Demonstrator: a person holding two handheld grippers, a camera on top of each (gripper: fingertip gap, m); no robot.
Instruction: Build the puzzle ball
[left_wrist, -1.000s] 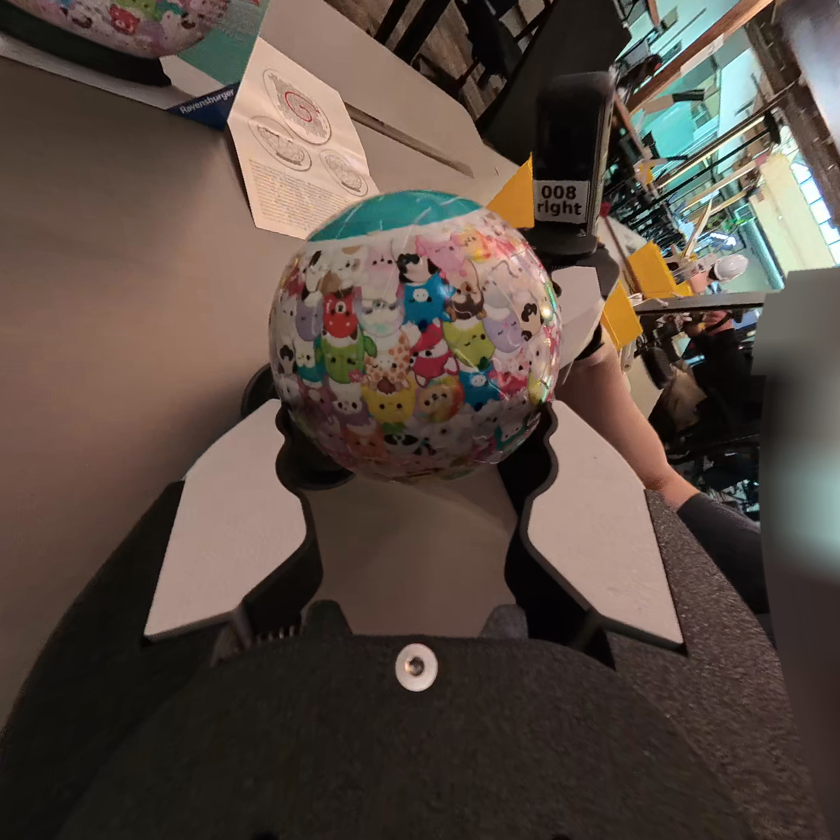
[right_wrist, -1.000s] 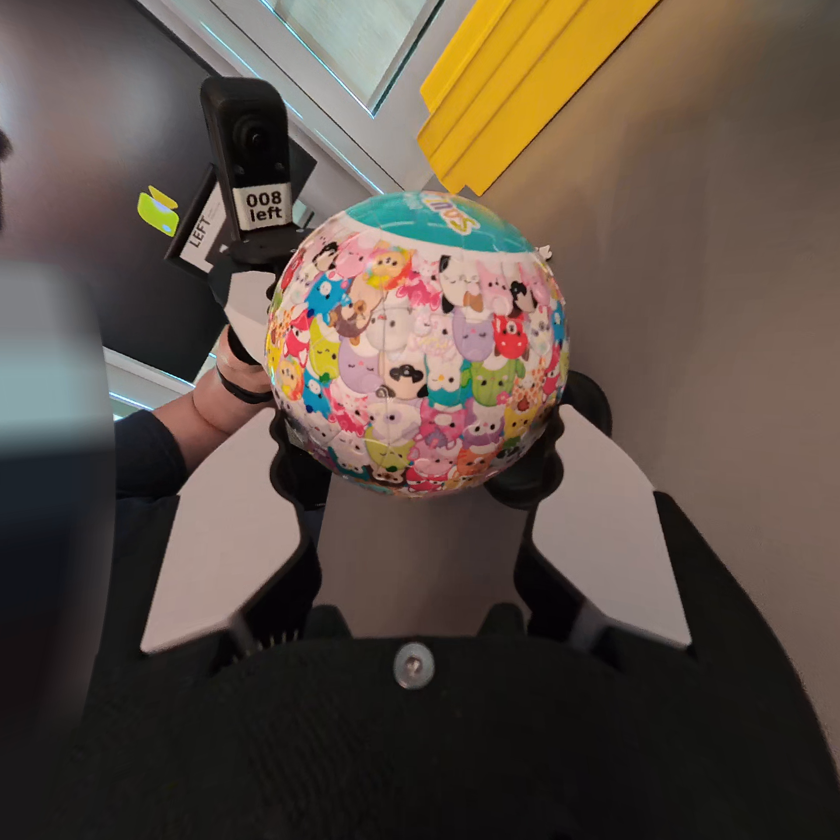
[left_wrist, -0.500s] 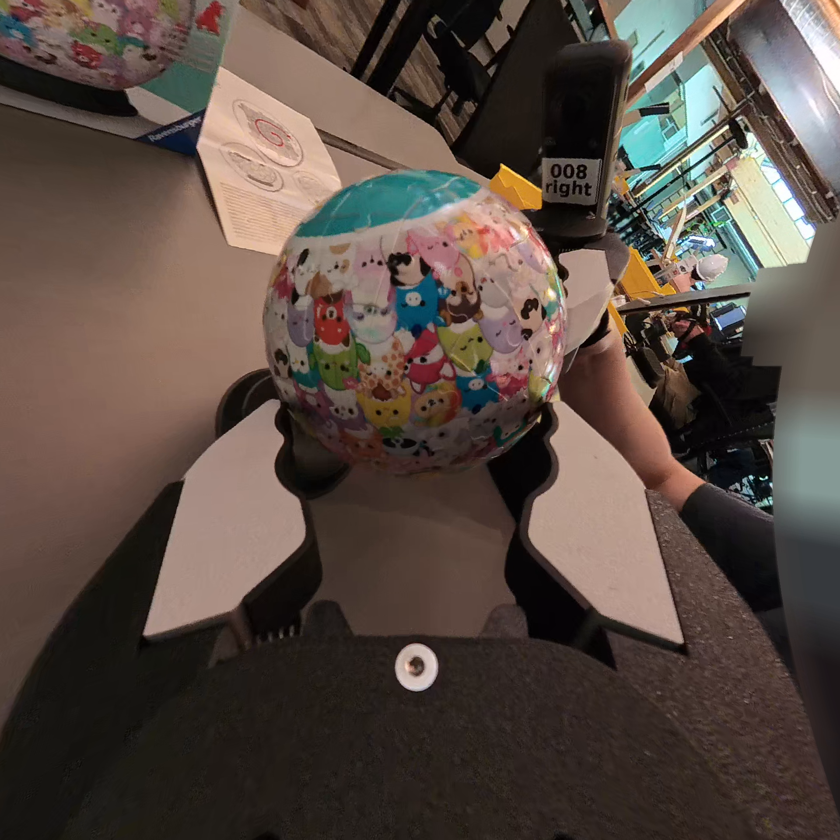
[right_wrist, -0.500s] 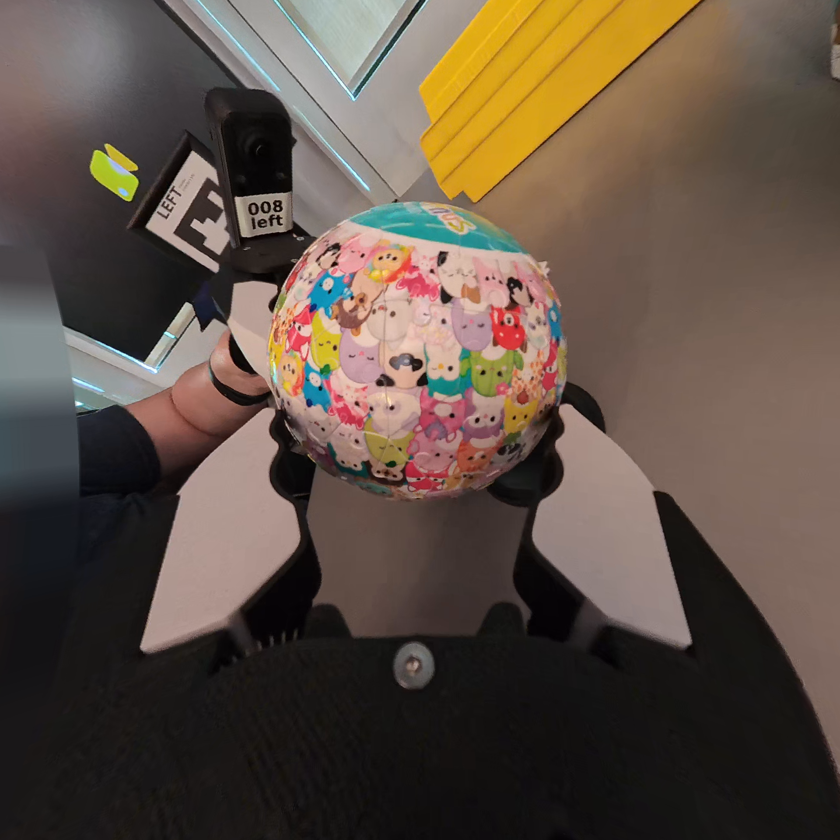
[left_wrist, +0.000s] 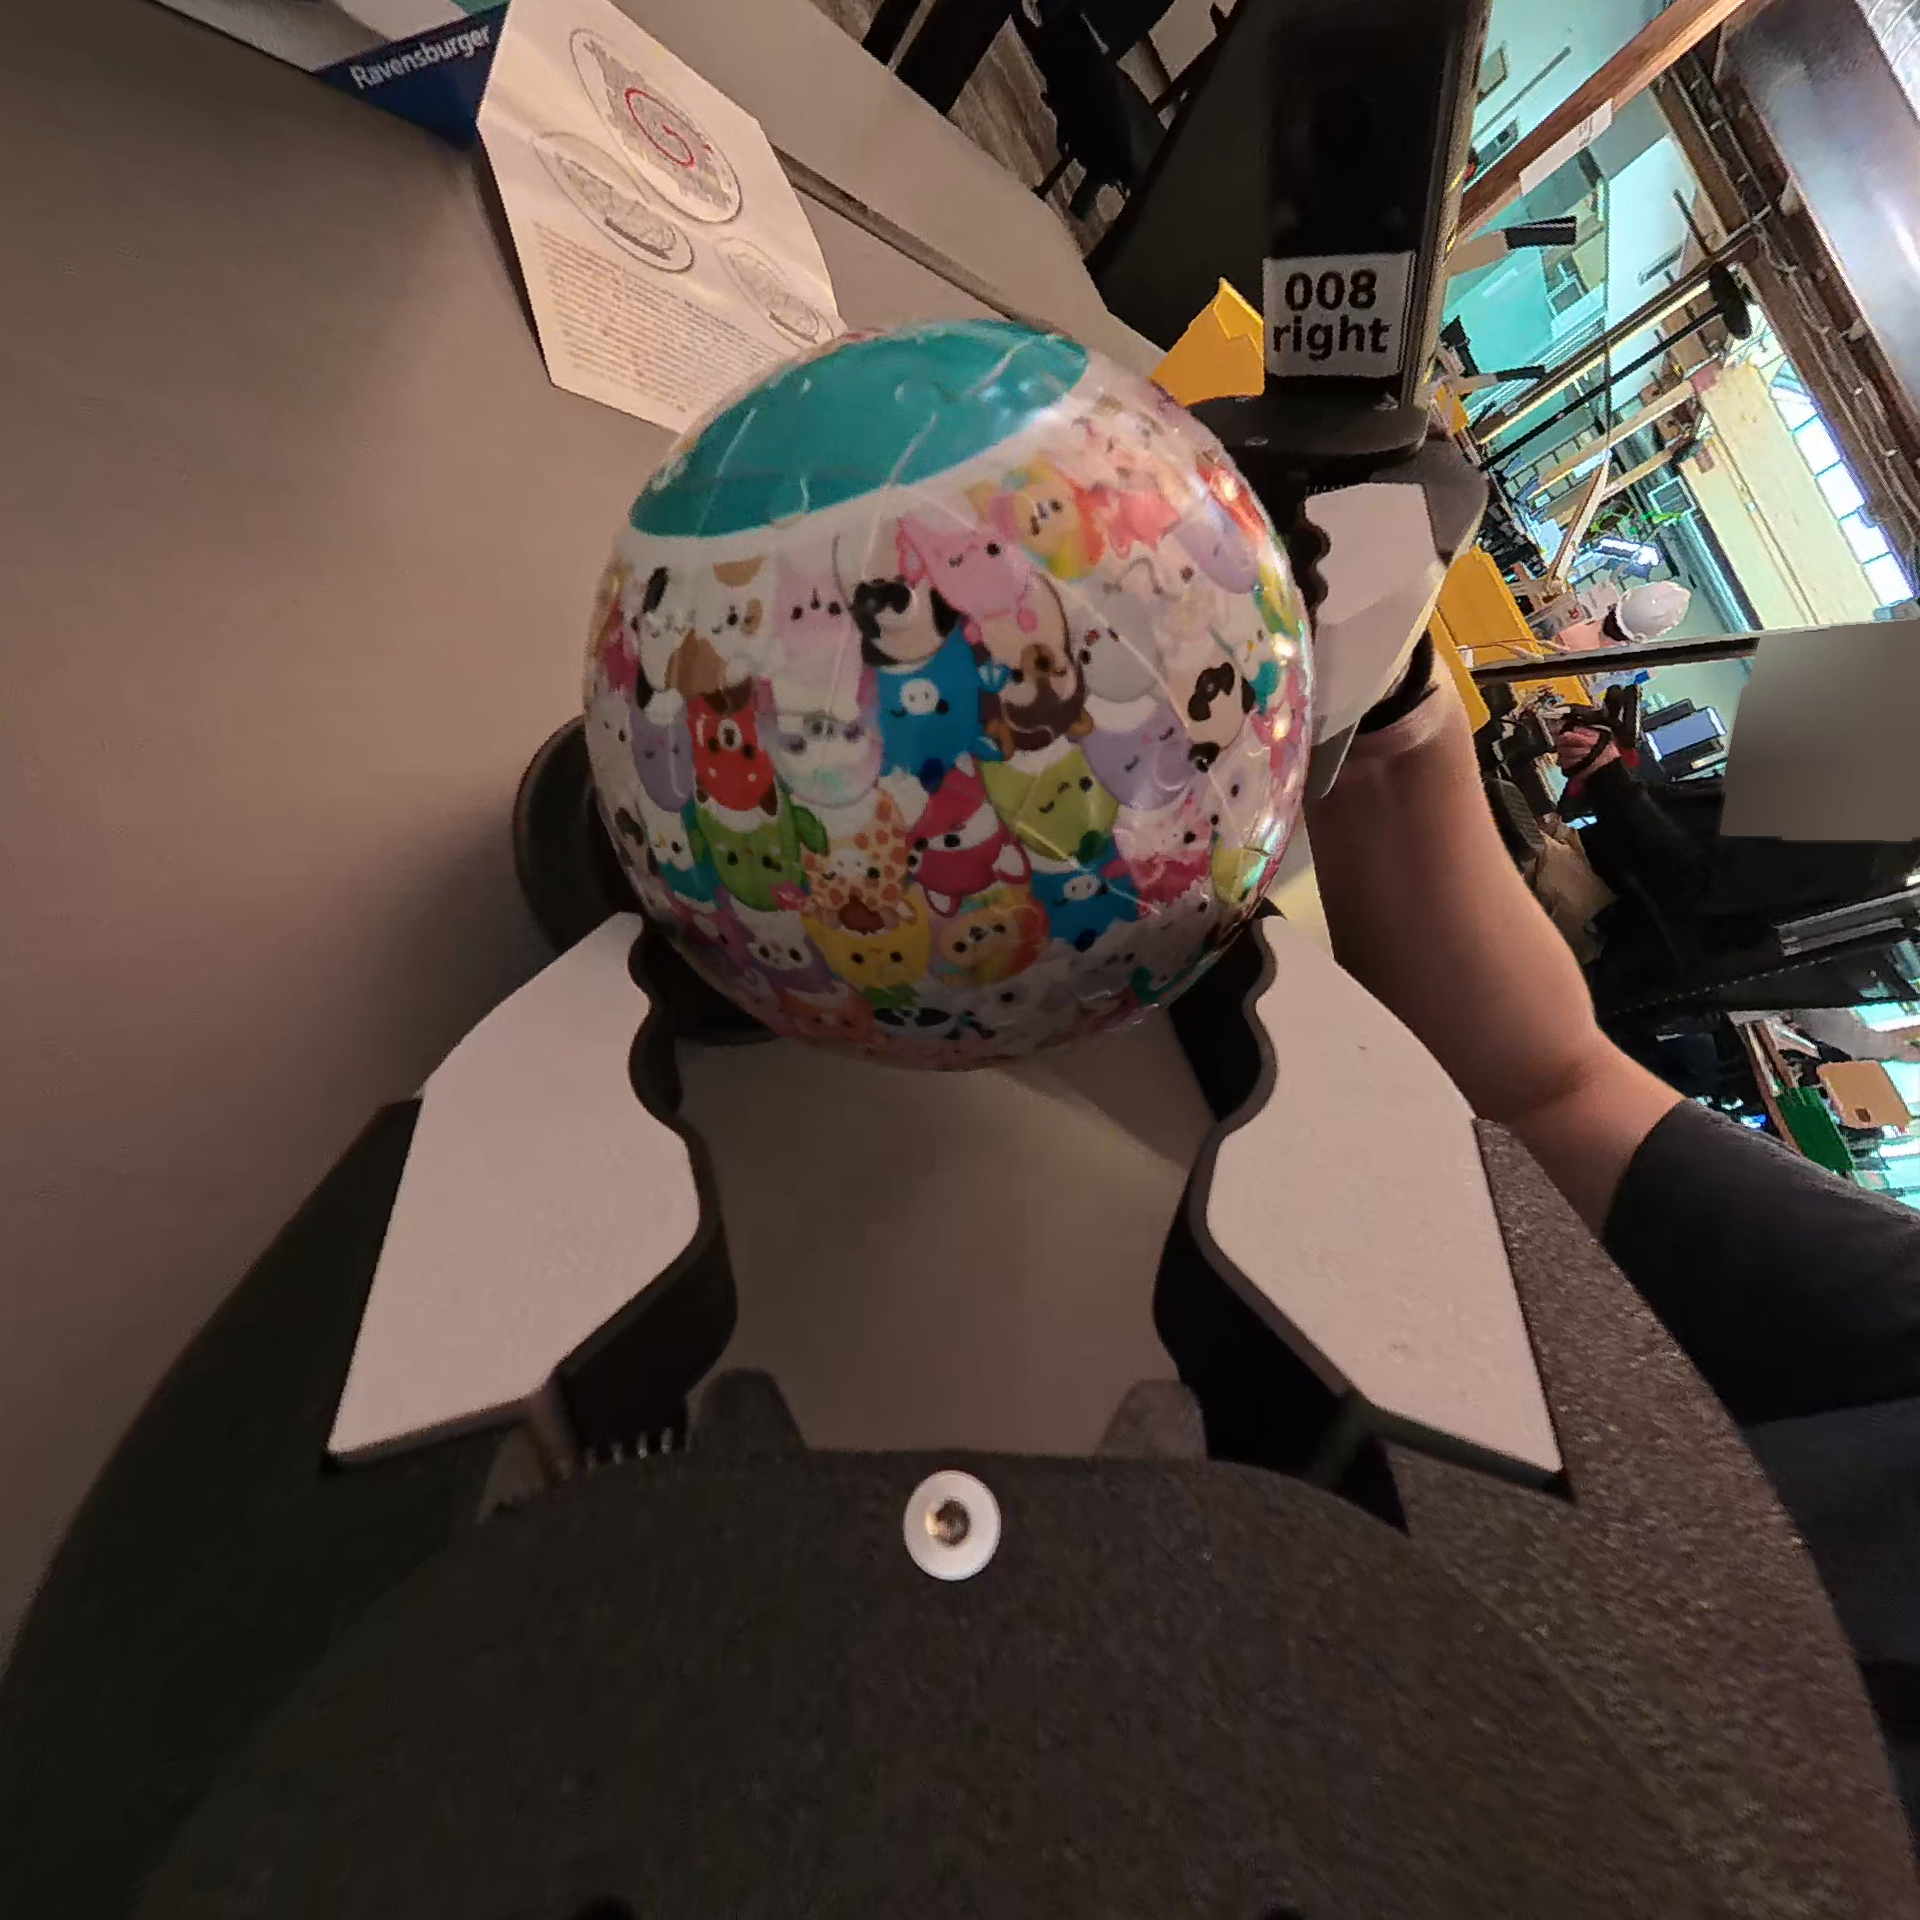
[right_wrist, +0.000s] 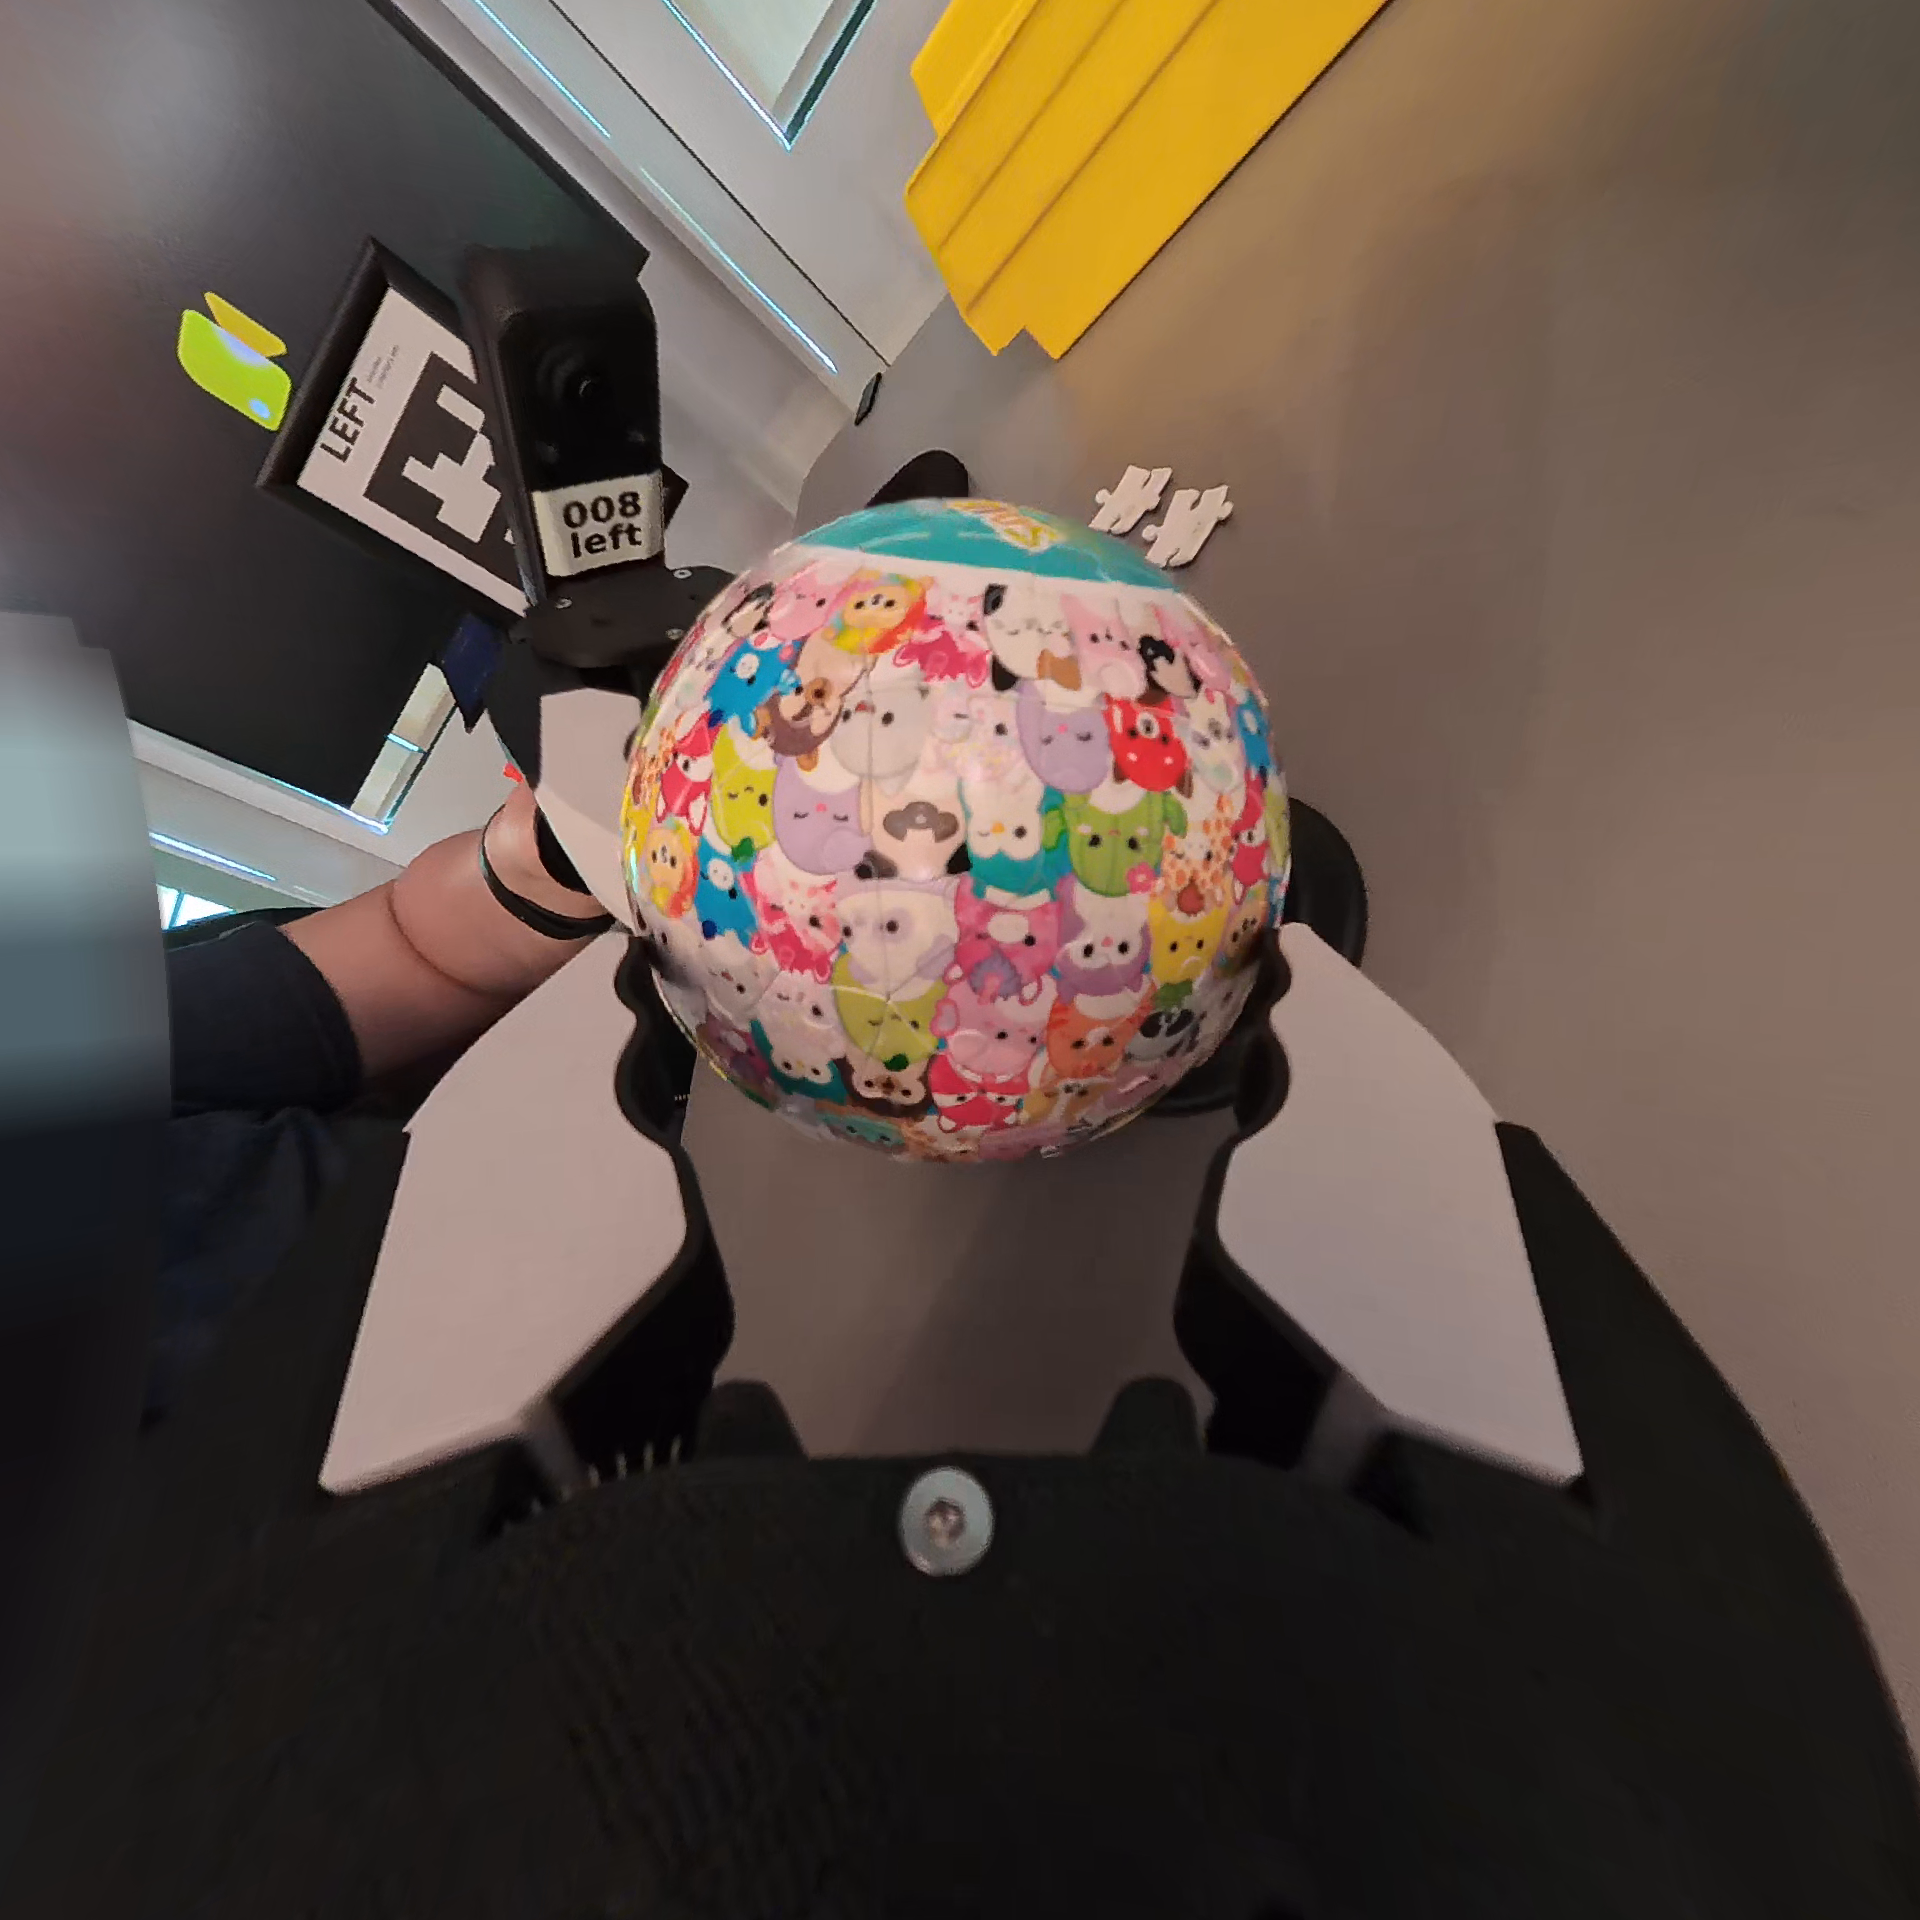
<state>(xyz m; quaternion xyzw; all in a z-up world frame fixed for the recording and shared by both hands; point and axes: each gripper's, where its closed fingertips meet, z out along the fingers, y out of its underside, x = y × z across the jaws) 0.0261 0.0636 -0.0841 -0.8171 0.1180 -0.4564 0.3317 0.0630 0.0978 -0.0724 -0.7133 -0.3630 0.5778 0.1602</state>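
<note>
The puzzle ball (left_wrist: 935, 727), covered in colourful plush animals with a teal cap, is held between both grippers. My left gripper (left_wrist: 945, 966) has its jaws spread wide, with a fingertip pressed on each side of the ball. My right gripper (right_wrist: 954, 987) grips the ball (right_wrist: 956, 862) the same way from the opposite side. One white finger (left_wrist: 1361, 623) of the right gripper shows behind the ball in the left wrist view. A finger (right_wrist: 566, 748) of the left gripper shows in the right wrist view. A black stand (left_wrist: 551, 831) sits just behind the ball; I cannot tell if they touch.
The grey table (left_wrist: 260, 520) carries an instruction sheet (left_wrist: 665, 208) and a puzzle box corner (left_wrist: 405, 62). Two loose white puzzle pieces (right_wrist: 1164, 514) lie beyond the ball. Yellow sheets (right_wrist: 1091, 156) lie at the far edge. A person's forearm (left_wrist: 1455, 935) is at the right.
Both grippers have swung round with the ball still gripped. The teal cap shows more in the left wrist view, and the loose pieces have come into the right wrist view.
</note>
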